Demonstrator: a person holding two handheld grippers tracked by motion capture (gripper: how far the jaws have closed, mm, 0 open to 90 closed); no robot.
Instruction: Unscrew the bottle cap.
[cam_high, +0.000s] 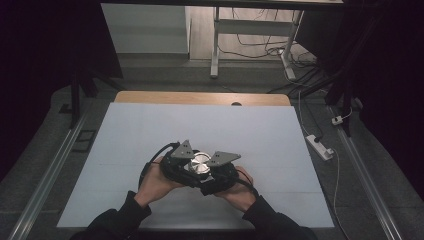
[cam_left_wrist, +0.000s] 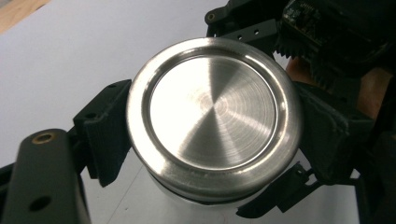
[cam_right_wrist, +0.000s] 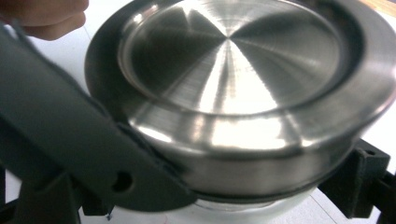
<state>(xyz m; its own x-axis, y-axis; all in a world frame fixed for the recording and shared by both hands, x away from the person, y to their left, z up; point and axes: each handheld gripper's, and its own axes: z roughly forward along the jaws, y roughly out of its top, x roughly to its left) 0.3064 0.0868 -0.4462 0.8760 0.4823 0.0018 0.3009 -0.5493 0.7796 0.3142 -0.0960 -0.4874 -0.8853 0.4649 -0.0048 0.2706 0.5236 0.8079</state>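
Note:
A white jar with a round brushed-steel lid (cam_high: 201, 161) stands on the white sheet near the table's front middle. Both grippers meet over it, each held in one of the person's hands. In the left gripper view the lid (cam_left_wrist: 215, 116) sits between the two black jaws of my left gripper (cam_left_wrist: 215, 137), which press on its rim from either side. My right gripper (cam_right_wrist: 238, 184) closes on the jar just under the lid (cam_right_wrist: 233, 60), one jaw crossing the lower left, the other at the lower right. From above, the left gripper (cam_high: 191, 163) and right gripper (cam_high: 211, 168) hide the jar's body.
The white sheet (cam_high: 150, 130) covers most of the wooden table (cam_high: 200, 98). A power strip (cam_high: 320, 146) and cables lie on the floor to the right. A desk frame (cam_high: 216, 45) stands beyond the table's far edge.

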